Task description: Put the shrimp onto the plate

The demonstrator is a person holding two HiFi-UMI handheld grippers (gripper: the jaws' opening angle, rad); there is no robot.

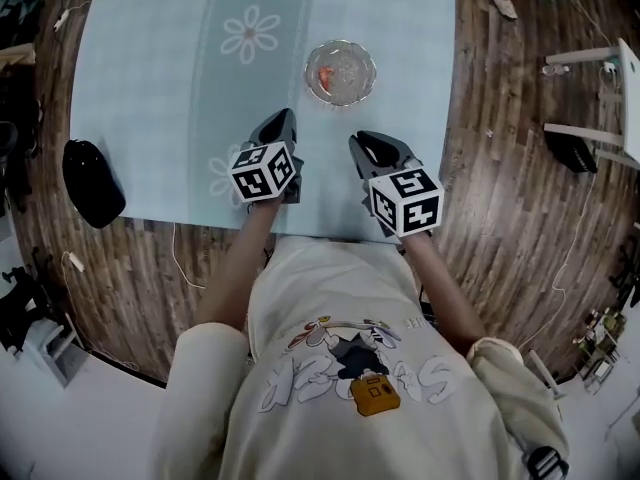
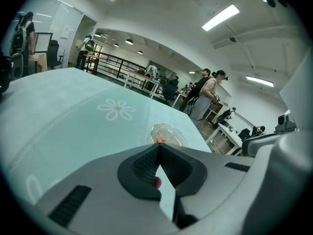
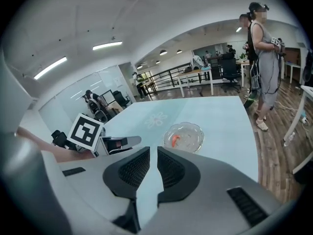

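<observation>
The person holds both arms forward over the near edge of the bench (image 1: 150, 88), one hand-held gripper in each hand, both on the near side of the plate (image 1: 370, 80) and pointing toward it. The left hand-held gripper (image 1: 283, 120) sits near the plate, down and to its left. Its jaws meet at the tips. The right hand-held gripper (image 1: 368, 144) is nearer the person than the plate, with its jaws a narrow slit apart and nothing between them.

The left gripper view alone shows a small pink spot low between that gripper's pads; I cannot tell what it is. The right gripper view takes in the left gripper's marker cube (image 3: 86, 132), left of the plate.

The shrimp (image 1: 325, 74) is small, orange-red and curled, and lies inside the clear glass plate on its left part.
</observation>
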